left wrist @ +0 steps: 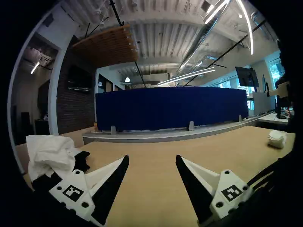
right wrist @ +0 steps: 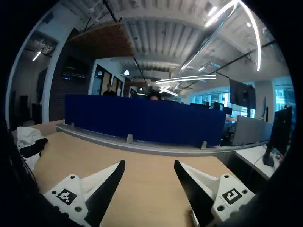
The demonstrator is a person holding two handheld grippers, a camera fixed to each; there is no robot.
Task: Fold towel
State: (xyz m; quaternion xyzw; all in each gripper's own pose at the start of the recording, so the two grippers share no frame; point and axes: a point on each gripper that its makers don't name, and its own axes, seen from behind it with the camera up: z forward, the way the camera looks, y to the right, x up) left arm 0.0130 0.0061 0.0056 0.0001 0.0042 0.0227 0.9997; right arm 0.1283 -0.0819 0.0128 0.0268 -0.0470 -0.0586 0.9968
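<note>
Left gripper view: the left gripper [left wrist: 152, 156] has its fingers spread apart and empty above the light wooden tabletop [left wrist: 159, 196]. The crumpled white cloth towel [left wrist: 49, 153] lies on the tabletop at far left, touching a black fabric item [left wrist: 81, 159].

Right gripper view: the right gripper [right wrist: 149, 161] is likewise spread and empty. The towel [right wrist: 25, 135] lies at far left, well apart from its fingers.
</note>
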